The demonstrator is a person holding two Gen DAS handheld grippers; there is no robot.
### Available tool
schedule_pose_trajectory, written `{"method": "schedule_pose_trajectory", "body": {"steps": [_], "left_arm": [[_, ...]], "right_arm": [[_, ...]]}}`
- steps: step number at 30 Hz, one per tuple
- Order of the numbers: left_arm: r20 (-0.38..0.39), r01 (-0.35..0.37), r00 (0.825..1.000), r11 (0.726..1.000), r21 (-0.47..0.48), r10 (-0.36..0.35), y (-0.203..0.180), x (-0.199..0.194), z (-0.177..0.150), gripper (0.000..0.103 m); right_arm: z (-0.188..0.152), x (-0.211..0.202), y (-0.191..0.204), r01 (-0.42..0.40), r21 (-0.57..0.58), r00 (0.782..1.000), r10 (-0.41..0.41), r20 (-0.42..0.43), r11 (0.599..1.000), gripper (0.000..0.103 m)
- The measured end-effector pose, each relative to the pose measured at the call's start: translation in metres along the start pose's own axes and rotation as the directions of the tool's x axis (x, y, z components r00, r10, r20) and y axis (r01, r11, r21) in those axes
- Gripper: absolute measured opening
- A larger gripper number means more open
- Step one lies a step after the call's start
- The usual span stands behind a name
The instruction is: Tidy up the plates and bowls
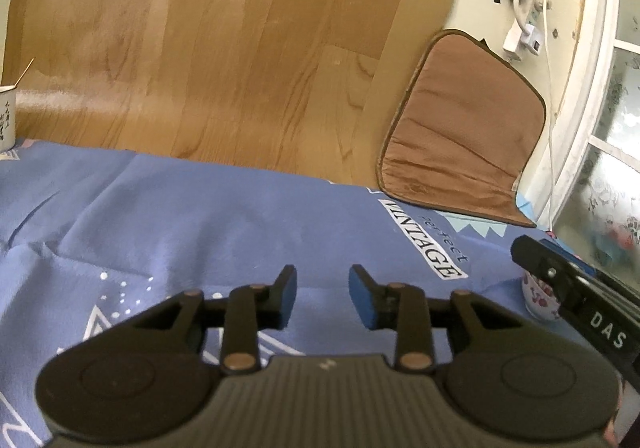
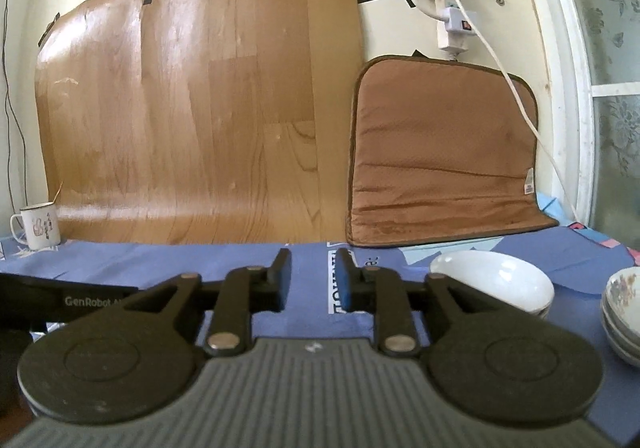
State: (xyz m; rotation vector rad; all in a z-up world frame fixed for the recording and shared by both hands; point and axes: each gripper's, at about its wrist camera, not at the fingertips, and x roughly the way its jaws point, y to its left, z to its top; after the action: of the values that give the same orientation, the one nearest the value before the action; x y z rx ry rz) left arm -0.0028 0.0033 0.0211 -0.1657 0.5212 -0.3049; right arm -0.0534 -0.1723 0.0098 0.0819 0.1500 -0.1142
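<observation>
Right wrist view: right gripper [image 2: 313, 280] has its jaws a little apart with nothing between them, hanging over the blue cloth [image 2: 160, 260]; the white bowl [image 2: 496, 282] sits just to its right near the cloth's back edge, and a stack of floral bowls [image 2: 624, 308] stands at the right edge. The left gripper [image 1: 322, 298] is likewise slightly parted and empty over mid-cloth. Judged step: between picks; next move probably calls for wider jaws, set across the white bowl's rim for stacking.
</observation>
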Motion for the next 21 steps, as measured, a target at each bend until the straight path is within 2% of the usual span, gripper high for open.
{"method": "schedule_pose_trajectory", "body": {"steps": [7,21], "left_arm": [[0.007,-0.013,1.000,1.000,-0.003,0.013,0.0000,-0.0013,-0.0009,0.032],[0.025,-0.026,0.999,1.000,-0.011,0.027,0.0015,-0.0021,-0.0013,0.037]], "right_arm": [[-0.0024,-0.0035,0.0030,-0.004,-0.007,1.000,0.004,0.017,1.000,0.034],[-0.0030,-0.0060,0.0063,0.007,-0.016,1.000,-0.006,0.027,1.000,0.038]]}}
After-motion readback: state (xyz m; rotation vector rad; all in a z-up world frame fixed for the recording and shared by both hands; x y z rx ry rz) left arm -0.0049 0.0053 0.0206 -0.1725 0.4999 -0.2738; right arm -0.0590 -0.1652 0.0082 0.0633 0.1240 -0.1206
